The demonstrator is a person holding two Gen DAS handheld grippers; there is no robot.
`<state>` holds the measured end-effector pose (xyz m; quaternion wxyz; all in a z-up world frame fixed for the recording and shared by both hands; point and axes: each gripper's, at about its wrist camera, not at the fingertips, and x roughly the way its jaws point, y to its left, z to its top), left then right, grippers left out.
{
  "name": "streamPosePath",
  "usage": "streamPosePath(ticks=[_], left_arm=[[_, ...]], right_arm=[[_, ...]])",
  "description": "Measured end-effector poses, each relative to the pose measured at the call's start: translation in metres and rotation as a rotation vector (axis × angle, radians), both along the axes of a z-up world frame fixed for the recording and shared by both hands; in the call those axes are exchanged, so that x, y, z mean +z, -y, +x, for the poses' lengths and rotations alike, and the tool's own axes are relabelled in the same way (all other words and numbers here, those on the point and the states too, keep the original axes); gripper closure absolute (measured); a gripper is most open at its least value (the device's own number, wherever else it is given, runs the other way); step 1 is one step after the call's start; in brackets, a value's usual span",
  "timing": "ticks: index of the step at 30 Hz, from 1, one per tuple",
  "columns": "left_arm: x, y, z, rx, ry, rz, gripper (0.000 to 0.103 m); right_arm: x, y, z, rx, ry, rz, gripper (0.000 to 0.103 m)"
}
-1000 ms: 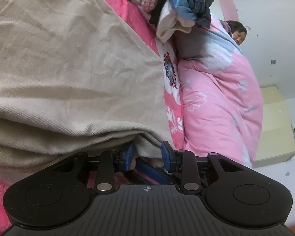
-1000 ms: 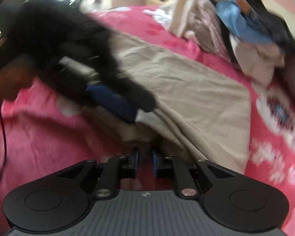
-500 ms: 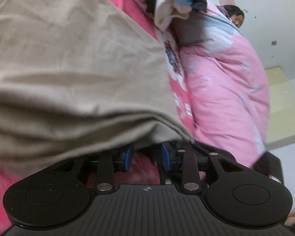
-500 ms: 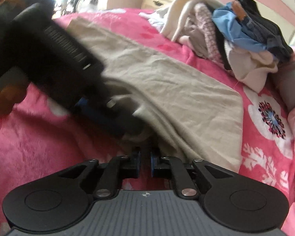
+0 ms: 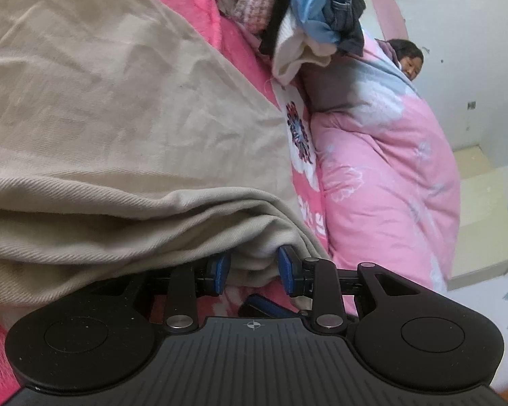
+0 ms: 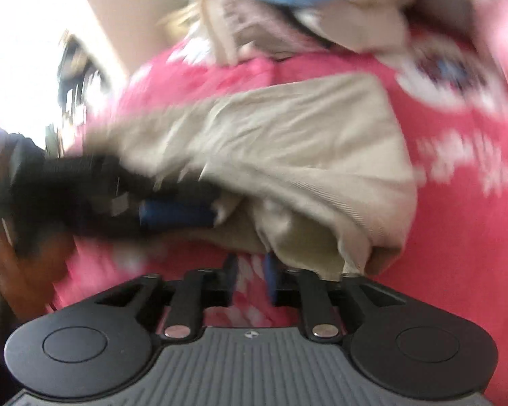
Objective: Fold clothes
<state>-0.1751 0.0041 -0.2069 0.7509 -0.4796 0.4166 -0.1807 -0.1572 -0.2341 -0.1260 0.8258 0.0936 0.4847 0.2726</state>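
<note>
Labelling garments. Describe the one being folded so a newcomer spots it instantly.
On the bright pink floral bedspread, in front of the mixed clothes pile, lies the beige twill garment. It is the only plain tan piece, spread wide, and the left claw grips its folded edge.

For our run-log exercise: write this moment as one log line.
left gripper: shut on folded beige cotton garment | right gripper: jaws just opening, nothing between, beside garment edge | surface: pink floral blanket
</note>
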Motion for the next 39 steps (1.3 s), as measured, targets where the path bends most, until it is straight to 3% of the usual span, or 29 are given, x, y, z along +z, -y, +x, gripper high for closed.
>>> streamPosePath(ticks=[1,6,12,13,14,16,19,23,27,29,35,39], left_arm=[[-0.001,0.000,0.000,0.003,-0.005,-0.009,0.073],[-0.002,-0.002,0.000,0.010,-0.015,-0.033,0.073],[0.000,0.000,0.000,0.017,-0.020,-0.040,0.073],[0.000,-0.001,0.000,0.017,-0.021,-0.043,0.073],[0.000,-0.001,-0.001,0.018,-0.020,-0.045,0.073],[0.001,-0.002,-0.002,0.023,-0.016,-0.045,0.073],[0.004,-0.003,-0.004,0.041,-0.002,-0.037,0.073],[0.010,-0.005,-0.005,0.058,0.031,-0.017,0.073],[0.010,-0.004,-0.002,0.052,0.042,0.004,0.074],[0.010,-0.001,-0.002,0.033,0.057,0.047,0.075],[0.023,0.024,-0.011,-0.083,0.167,0.281,0.075],[0.020,0.048,-0.012,-0.186,0.227,0.491,0.074]], right_arm=[[-0.002,0.006,0.005,-0.055,-0.045,0.057,0.065],[-0.023,0.020,0.020,-0.233,-0.218,0.173,0.063],[-0.036,0.018,0.029,-0.298,-0.240,0.252,0.062],[-0.038,0.018,0.028,-0.308,-0.234,0.271,0.072],[-0.040,0.017,0.029,-0.309,-0.231,0.278,0.090],[-0.038,0.015,0.029,-0.280,-0.222,0.267,0.098],[-0.022,0.012,0.025,-0.196,-0.196,0.208,0.100],[-0.015,0.010,0.017,-0.130,-0.229,0.152,0.101],[-0.003,0.018,0.012,-0.109,-0.218,0.178,0.101],[0.004,0.019,0.013,-0.090,-0.215,0.185,0.101],[0.005,0.023,0.003,-0.048,-0.239,0.134,0.103],[-0.009,0.019,-0.003,-0.024,-0.283,0.013,0.102]])
